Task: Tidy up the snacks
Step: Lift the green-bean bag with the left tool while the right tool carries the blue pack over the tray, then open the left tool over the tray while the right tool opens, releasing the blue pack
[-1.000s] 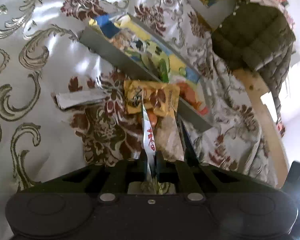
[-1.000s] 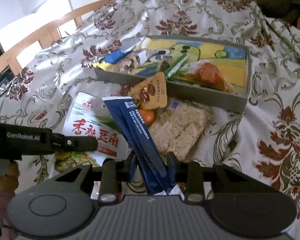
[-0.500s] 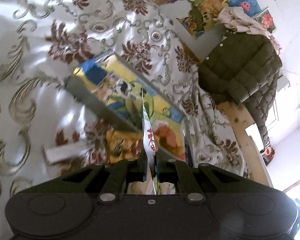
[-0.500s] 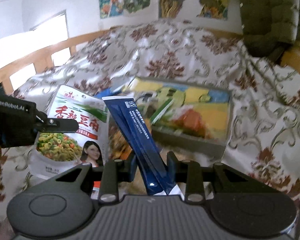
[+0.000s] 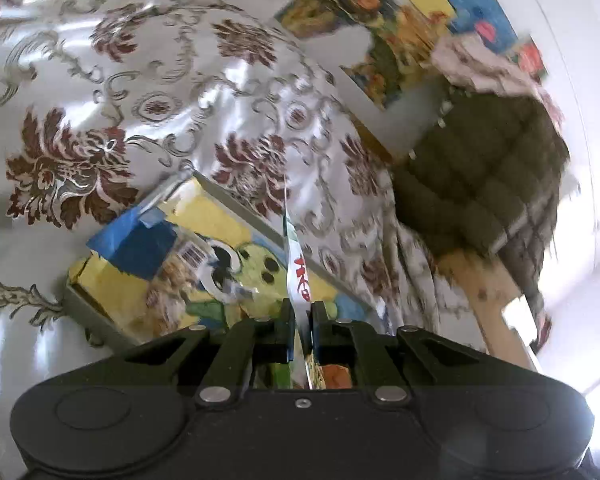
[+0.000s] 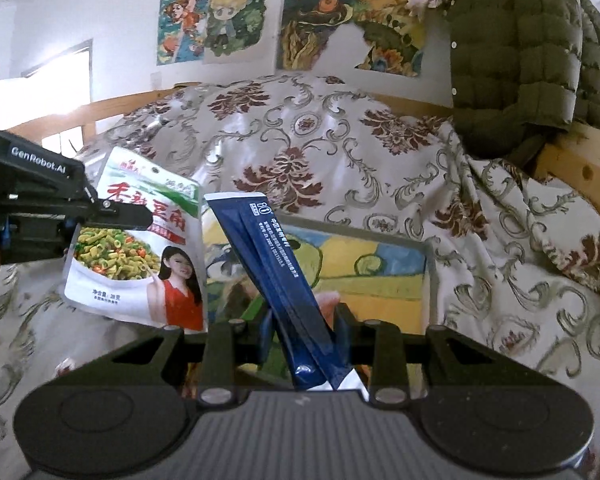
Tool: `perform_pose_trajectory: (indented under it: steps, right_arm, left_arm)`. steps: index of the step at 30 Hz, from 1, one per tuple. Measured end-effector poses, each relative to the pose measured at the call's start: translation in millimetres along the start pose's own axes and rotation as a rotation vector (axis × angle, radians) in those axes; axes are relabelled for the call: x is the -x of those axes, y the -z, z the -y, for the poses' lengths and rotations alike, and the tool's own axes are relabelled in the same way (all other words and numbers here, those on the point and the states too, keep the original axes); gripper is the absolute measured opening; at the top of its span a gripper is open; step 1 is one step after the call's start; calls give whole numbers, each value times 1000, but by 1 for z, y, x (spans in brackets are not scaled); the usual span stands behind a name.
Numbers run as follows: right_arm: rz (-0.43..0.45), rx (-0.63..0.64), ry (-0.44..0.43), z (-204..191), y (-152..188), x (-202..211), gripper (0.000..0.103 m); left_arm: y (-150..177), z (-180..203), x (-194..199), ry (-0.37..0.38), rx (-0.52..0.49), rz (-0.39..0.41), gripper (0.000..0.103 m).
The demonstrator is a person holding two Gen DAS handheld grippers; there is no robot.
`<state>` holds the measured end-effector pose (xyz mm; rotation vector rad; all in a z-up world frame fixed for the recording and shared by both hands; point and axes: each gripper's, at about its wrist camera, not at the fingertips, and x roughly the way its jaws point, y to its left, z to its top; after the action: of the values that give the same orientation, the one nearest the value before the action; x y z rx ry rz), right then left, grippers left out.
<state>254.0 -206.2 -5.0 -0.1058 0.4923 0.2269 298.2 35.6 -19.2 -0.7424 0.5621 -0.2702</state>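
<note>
My left gripper (image 5: 300, 320) is shut on a white snack pouch (image 5: 298, 276), seen edge-on in the left wrist view. The right wrist view shows the pouch's face (image 6: 140, 256), with green beans and a woman in red, held in the air at the left by the left gripper (image 6: 112, 216). My right gripper (image 6: 304, 320) is shut on a dark blue stick packet (image 6: 276, 272) that stands up and leans left. Both are held above a grey box (image 6: 428, 252) of snacks on the bed; the box (image 5: 236, 208) holds a blue packet (image 5: 136, 240) and yellow-green packs.
The box lies on a shiny floral bedspread (image 6: 300, 136). A dark green quilted jacket (image 6: 512, 52) hangs over the wooden bed rail (image 6: 580, 156) at the right. Cartoon posters (image 6: 220, 20) cover the wall behind.
Both grippers have risen from the bedspread with their packets and tilted up toward the wall. The snacks lying in front of the box have dropped out of view.
</note>
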Motion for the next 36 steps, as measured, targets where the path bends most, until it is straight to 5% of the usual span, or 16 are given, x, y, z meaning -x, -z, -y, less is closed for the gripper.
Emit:
perform_pose_trajectory:
  steps: [9, 21, 27, 32, 36]
  right_arm:
    - [-38, 8, 9, -11, -10, -47, 35]
    - [-114, 34, 37, -20, 1, -76, 35]
    - [-124, 25, 53, -18, 5, -80, 36]
    - [-112, 4, 52, -14, 3, -75, 42]
    - [-101, -12, 51, -12, 1, -69, 47]
  left_arm:
    - [-13, -48, -29, -35, 100, 17, 8]
    - [-8, -53, -52, -116, 52, -22, 11]
    - [-10, -52, -51, -149, 60, -28, 26]
    - [-13, -36, -43, -193, -11, 12, 63]
    - [-14, -25, -36, -204, -75, 44, 74]
